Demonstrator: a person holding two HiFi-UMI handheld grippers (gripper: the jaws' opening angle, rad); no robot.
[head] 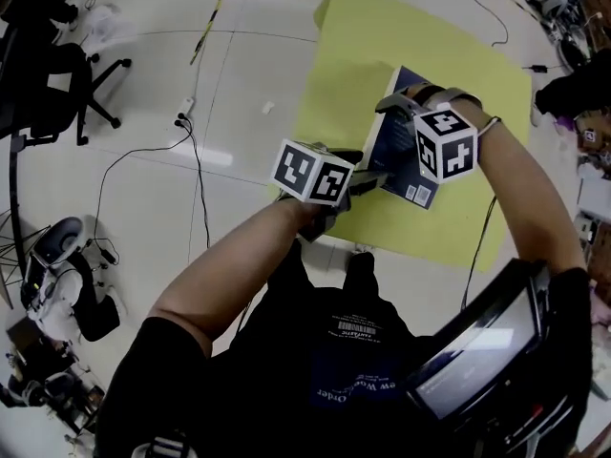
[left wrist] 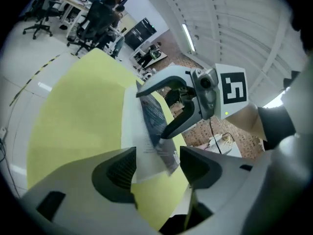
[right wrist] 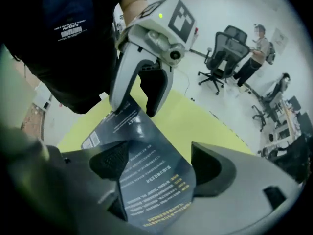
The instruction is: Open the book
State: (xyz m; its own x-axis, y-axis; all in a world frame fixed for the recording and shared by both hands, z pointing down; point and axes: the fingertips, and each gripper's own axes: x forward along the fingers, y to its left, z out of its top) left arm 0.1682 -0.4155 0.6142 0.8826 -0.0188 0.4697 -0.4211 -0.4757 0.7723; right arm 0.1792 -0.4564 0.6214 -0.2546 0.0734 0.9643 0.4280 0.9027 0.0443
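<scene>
A dark-covered book [head: 406, 156] lies on a yellow mat [head: 430, 36] on the floor, back cover up, with a white page surface [head: 348, 103] beside it on the left. My left gripper [head: 372, 177] is at the book's near left corner, open. In the left gripper view the book [left wrist: 155, 119] sits in the gap of my left gripper [left wrist: 157, 165], its pads apart from it. My right gripper [head: 425, 98] points down over the far end, open. My right gripper [right wrist: 159, 165] straddles the printed cover [right wrist: 142, 131] without pressing on it.
Office chairs [head: 57, 84] stand at the far left, and cables [head: 191, 151] run over the white floor beside the mat. A screen [head: 477, 351] hangs at the person's chest. Clutter lines the right edge [head: 582, 55]. A person [right wrist: 259, 48] stands by chairs in the right gripper view.
</scene>
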